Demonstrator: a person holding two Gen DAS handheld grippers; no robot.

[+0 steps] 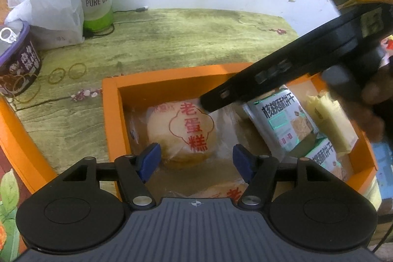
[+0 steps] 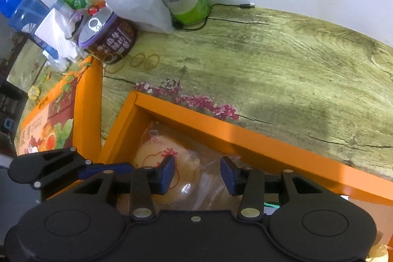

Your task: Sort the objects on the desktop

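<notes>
Green tabletop (image 2: 282,60), both hand-held grippers agape, biscuit packs (image 1: 282,124) only left view

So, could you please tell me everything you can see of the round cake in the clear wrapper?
The round cake is pale and domed, sealed in a clear plastic wrapper printed with red characters in a red outline. It lies flat in the near-left corner of the orange box, on the box floor, with another wrapped cake just in front.
</notes>
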